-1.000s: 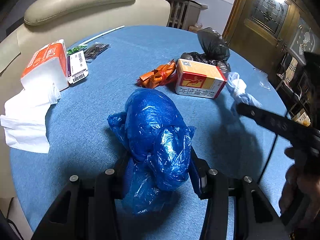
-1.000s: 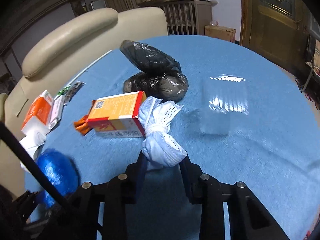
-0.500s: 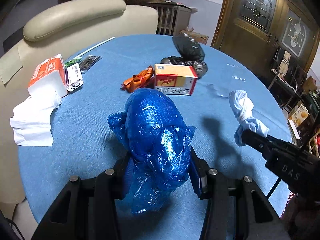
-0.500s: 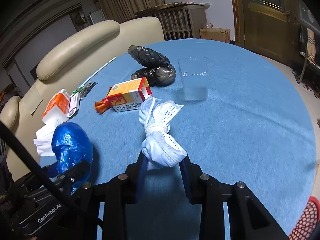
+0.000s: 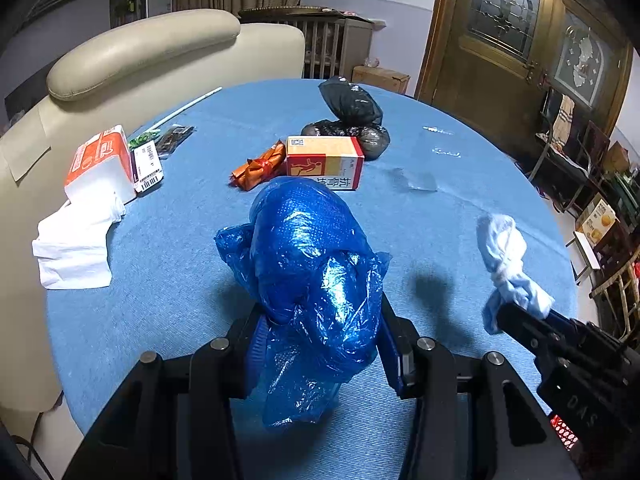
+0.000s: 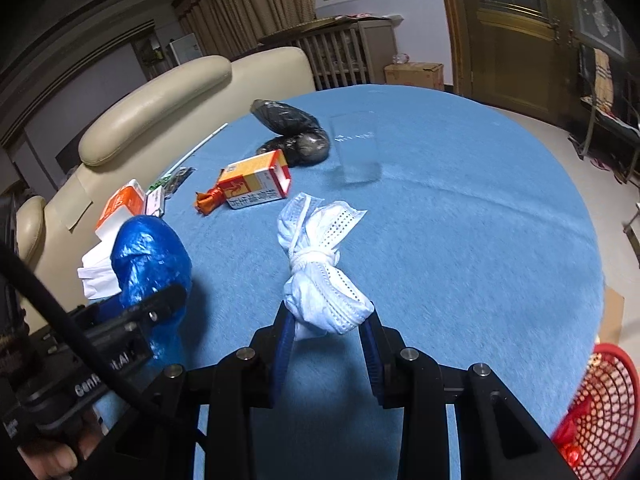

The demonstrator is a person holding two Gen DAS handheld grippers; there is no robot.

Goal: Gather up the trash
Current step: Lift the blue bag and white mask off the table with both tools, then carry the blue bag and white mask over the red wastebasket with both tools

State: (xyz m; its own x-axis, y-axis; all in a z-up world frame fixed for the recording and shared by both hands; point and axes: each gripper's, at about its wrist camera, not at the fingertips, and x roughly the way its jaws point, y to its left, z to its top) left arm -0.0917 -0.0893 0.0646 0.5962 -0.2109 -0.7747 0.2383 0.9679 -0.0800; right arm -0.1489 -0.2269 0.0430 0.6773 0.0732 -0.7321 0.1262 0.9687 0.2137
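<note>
My left gripper (image 5: 320, 344) is shut on a crumpled blue plastic bag (image 5: 312, 264) and holds it above the blue round table (image 5: 460, 216). My right gripper (image 6: 326, 332) is shut on a knotted white face mask (image 6: 320, 268), lifted above the table. The mask also shows in the left wrist view (image 5: 506, 264), and the blue bag in the right wrist view (image 6: 150, 264). A red mesh trash basket (image 6: 600, 412) stands on the floor at the table's right edge.
On the table lie an orange-and-white box (image 5: 325, 162), an orange wrapper (image 5: 258, 166), a black bag (image 5: 352, 120), a clear plastic cup (image 6: 356, 152), a tissue pack (image 5: 100, 164), white tissue (image 5: 76, 248) and a white straw (image 5: 188, 106). A cream sofa (image 5: 152, 52) stands behind.
Both grippers have risen and pulled back from the table with their loads. The mask has left the table beside the box. The red basket has come into the right wrist view.
</note>
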